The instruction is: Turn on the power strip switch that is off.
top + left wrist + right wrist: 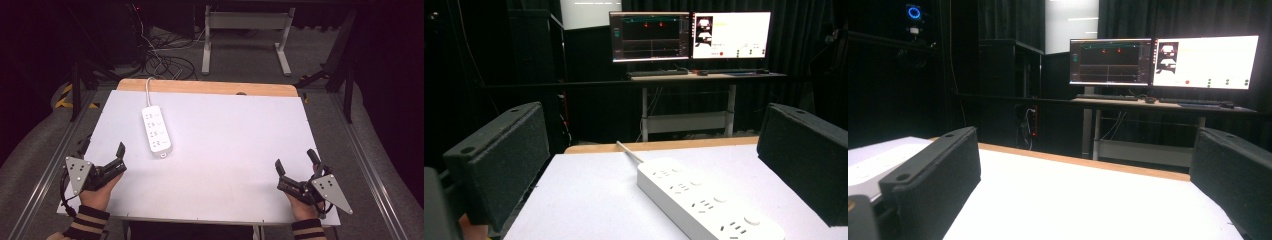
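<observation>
Two grippers rest at the near corners of the white table (225, 165), one in each of my hands, both with jaws spread wide and nothing between them. My left gripper (118, 159) sits by the near left corner; my right gripper (296, 166) sits by the near right corner. They lie well apart, which reads as a waiting stance with the middle of the surface left free.

A white power strip (156, 132) lies flat toward the far left part of the surface, its long side running from far to near, sockets facing up. Its cord (148, 89) leads off over the far wooden edge, likely why it sits on that side. In the left gripper view the power strip (704, 200) lies ahead between my open jaws, untouched, so I judge my left gripper the natural one to reach it.
</observation>
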Demonstrator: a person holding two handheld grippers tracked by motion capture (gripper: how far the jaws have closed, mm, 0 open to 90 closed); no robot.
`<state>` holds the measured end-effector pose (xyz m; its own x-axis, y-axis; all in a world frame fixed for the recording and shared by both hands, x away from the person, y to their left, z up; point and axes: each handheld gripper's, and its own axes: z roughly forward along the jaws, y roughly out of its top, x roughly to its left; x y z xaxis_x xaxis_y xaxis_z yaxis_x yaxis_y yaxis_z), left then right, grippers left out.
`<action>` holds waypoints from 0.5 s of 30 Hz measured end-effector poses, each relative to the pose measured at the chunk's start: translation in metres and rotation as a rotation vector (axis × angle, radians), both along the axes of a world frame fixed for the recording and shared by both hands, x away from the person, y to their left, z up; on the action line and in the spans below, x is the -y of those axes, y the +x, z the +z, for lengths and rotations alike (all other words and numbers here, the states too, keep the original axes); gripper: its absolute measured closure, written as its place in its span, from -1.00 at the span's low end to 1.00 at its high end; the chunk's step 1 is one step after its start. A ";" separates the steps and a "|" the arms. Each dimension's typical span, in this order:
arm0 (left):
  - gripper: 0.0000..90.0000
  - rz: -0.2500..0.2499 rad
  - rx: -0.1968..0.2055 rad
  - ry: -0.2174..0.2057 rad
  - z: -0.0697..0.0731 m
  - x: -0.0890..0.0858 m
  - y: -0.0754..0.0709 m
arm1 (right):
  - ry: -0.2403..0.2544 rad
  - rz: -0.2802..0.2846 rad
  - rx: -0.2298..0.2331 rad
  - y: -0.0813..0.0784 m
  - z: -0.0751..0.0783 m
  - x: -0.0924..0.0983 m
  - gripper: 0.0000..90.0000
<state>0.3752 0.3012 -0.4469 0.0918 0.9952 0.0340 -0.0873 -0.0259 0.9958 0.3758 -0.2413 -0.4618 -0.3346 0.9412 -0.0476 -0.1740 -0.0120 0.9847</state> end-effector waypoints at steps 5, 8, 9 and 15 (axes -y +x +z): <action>-0.98 -0.004 0.004 0.002 0.000 0.001 0.000 | 0.001 0.002 -0.001 -0.001 0.000 0.000 -0.98; -0.98 -0.006 0.005 -0.002 0.000 0.001 0.001 | -0.005 0.001 0.004 -0.001 0.000 0.001 -0.98; -0.98 -0.004 0.006 -0.001 0.000 0.001 0.001 | -0.005 0.001 0.004 -0.001 0.000 0.001 -0.98; -0.96 -0.011 0.005 -0.001 0.000 0.001 0.001 | -0.014 0.001 -0.001 -0.001 -0.001 0.000 -0.98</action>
<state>0.3763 0.3006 -0.4467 0.1024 0.9942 0.0336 -0.0923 -0.0242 0.9954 0.3746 -0.2410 -0.4626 -0.3357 0.9400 -0.0603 -0.1727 0.0014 0.9850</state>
